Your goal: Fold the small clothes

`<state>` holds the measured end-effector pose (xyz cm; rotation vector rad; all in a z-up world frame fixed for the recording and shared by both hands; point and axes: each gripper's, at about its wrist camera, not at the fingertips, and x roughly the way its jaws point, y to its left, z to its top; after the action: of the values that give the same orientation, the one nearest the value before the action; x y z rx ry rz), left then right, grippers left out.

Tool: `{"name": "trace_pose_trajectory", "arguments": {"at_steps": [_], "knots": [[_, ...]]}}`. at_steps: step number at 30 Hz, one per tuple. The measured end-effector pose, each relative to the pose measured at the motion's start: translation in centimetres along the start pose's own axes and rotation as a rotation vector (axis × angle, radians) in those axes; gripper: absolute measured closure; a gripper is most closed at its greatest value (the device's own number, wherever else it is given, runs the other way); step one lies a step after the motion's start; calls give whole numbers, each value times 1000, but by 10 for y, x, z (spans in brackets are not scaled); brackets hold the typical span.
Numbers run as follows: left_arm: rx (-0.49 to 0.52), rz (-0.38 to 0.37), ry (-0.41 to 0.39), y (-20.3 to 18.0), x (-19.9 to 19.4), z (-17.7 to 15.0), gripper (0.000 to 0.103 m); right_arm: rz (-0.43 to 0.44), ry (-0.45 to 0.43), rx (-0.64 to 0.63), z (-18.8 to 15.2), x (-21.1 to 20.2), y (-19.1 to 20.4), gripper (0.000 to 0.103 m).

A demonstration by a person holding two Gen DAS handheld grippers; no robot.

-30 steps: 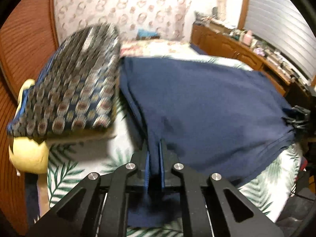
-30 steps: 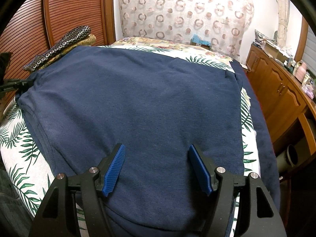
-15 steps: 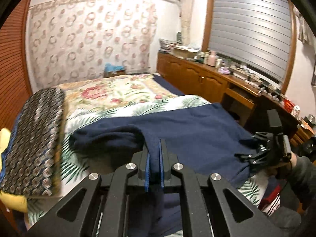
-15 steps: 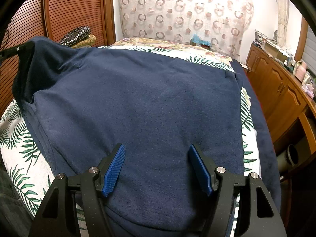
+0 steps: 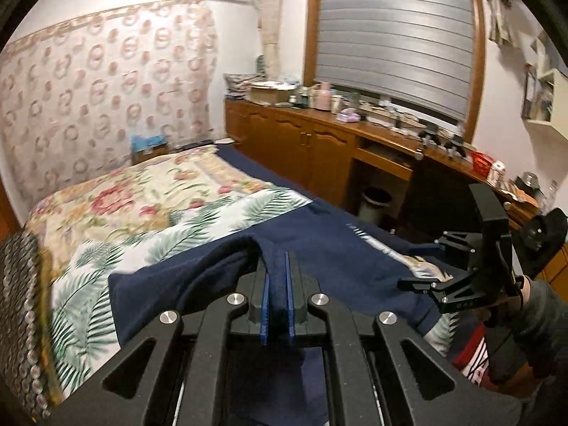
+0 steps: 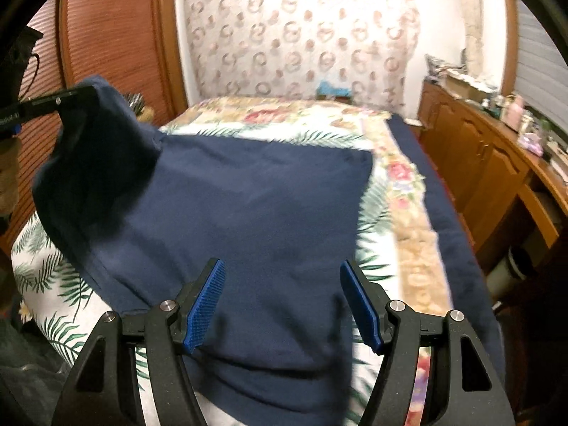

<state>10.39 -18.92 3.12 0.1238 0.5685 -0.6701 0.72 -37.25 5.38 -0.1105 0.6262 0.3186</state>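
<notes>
Filling most of both views, the bed carries a cover printed with green palm leaves near the camera and pink flowers farther back, with a dark blue blanket edge running down its right side. Behind the bed hangs a curtain patterned with rings, and a slatted wooden door stands at the left in the right wrist view. Along the right wall runs a wooden cabinet unit, its top crowded with small items, under a grey roller blind. A small bin stands in the cabinet's open recess.

On the bed lies the navy garment, spread flat across the leaf print except for 1 corner at its left side, which is raised off the bed and hangs in a drooping fold. At the left edge of the left wrist view sits a dark cushion patterned with small rings.

The left hand-held gripper has its 2 blue pads nearly together, pinching that raised corner of navy cloth. The right hand-held gripper stands with its blue pads wide apart above the garment's near edge, gripping nothing; in the left wrist view a grey sleeve shows behind it.
</notes>
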Motion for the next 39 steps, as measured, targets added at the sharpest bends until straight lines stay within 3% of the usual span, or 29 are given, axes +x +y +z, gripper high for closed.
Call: {"name": "trace_pose_trajectory", "arguments": {"at_steps": [11, 15, 18, 20, 22, 26, 30, 39], "knots": [[89, -140, 28, -70, 24, 28, 95, -46, -60, 47, -11, -27, -8, 34], [110, -164, 48, -88, 33, 31, 95, -42, -66, 64, -18, -28, -10, 34], [110, -142, 92, -93, 49, 29, 94, -39, -62, 80, -20, -28, -16, 34], [96, -151, 118, -92, 58, 24, 87, -38, -58, 85, -20, -29, -21, 34], [73, -165, 123, -90, 60, 21, 65, -37, -53, 89, -21, -29, -22, 34], [46, -127, 106, -78, 51, 13, 53, -41, -50, 101, -21, -31, -25, 34], [23, -86, 84, -60, 40, 4, 30, -35, -50, 98, -18, -29, -26, 34], [-62, 67, 29, -9, 1, -30, 28, 17, -48, 64, -6, -14, -13, 34]]}}
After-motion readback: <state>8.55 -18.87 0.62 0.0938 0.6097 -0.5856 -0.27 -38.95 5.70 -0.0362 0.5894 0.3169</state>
